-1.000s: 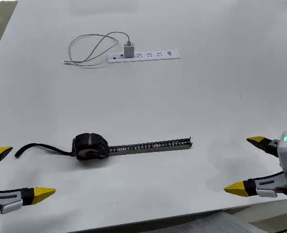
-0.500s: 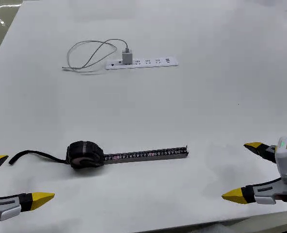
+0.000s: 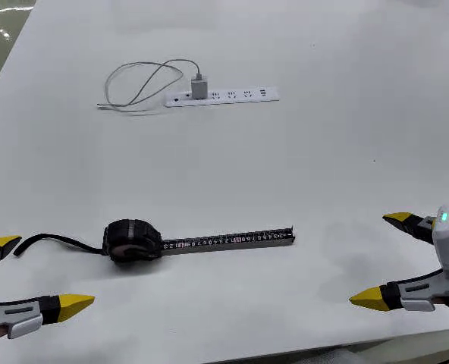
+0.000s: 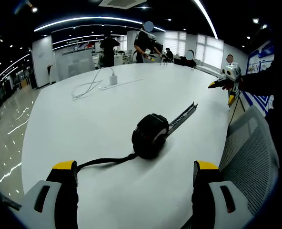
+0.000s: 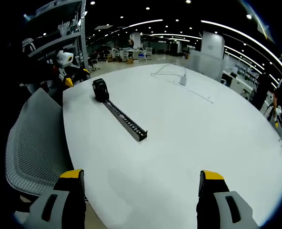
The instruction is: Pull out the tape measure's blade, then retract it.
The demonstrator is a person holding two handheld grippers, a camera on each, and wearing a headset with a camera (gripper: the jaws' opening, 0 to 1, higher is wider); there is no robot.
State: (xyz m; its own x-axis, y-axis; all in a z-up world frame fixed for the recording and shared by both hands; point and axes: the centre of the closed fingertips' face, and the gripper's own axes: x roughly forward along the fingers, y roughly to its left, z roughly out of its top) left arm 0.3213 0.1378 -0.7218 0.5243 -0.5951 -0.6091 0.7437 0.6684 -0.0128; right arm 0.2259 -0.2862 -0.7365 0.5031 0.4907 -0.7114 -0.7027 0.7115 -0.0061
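A black tape measure (image 3: pixel 133 240) lies on the white table (image 3: pixel 285 167), its blade (image 3: pixel 228 240) drawn out to the right and a black strap (image 3: pixel 54 242) trailing left. In the left gripper view the tape measure (image 4: pixel 150 135) sits ahead of the jaws with its blade (image 4: pixel 183 116) running away. The right gripper view has the blade (image 5: pixel 125 121) end nearest and the case (image 5: pixel 100 89) farther off. My left gripper (image 3: pixel 35 277) is open at the table's near left, clear of the strap. My right gripper (image 3: pixel 395 259) is open at the near right, well apart from the blade's tip.
A white power strip (image 3: pixel 221 96) with a plugged-in charger and a looped white cable (image 3: pixel 137 83) lies at the far side of the table. A grey mesh chair (image 5: pixel 29 143) stands by the near edge. People stand beyond the table (image 4: pixel 146 40).
My left gripper has edged slightly right and my right gripper slightly up and right. The tape measure and its blade lie as before.
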